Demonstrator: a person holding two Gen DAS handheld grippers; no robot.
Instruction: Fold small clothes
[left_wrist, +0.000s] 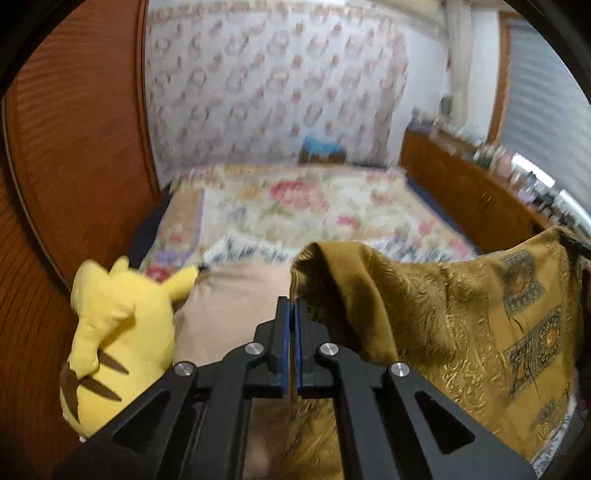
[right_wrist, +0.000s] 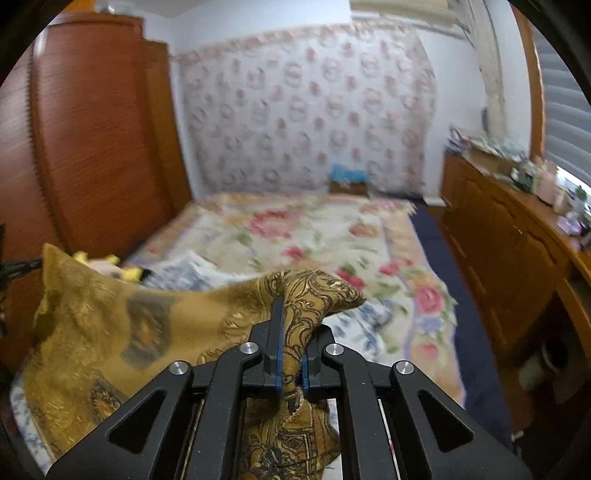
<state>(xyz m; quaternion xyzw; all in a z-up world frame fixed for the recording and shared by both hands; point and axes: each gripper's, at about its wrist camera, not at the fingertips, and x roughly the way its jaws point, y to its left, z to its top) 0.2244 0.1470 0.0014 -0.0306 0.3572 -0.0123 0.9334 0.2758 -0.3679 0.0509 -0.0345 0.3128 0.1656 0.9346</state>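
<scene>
Left view only: yellow plush toy (left_wrist: 118, 325) seen whole, beside beige pillow (left_wrist: 229, 314).
Right view only: wood dresser (right_wrist: 498, 258) w/ clutter seen in full.
Gold cloth (left_wrist: 461, 325): held up over bed (left_wrist: 295, 210), stretched btw both tongs.
Left tongs (left_wrist: 291, 306): clamped on cloth edge.
Right tongs (right_wrist: 291, 314): clamped on bunched corner.
Writing: none legible.

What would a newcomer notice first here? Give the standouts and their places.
The gold patterned cloth stands out first: it hangs stretched between the two grippers, with the left gripper and the right gripper each shut on a corner. Next is the yellow plush toy, sitting at the left beside a beige cushion. Beyond them lies the floral rug, between a wooden wardrobe and a wooden sideboard.
</scene>
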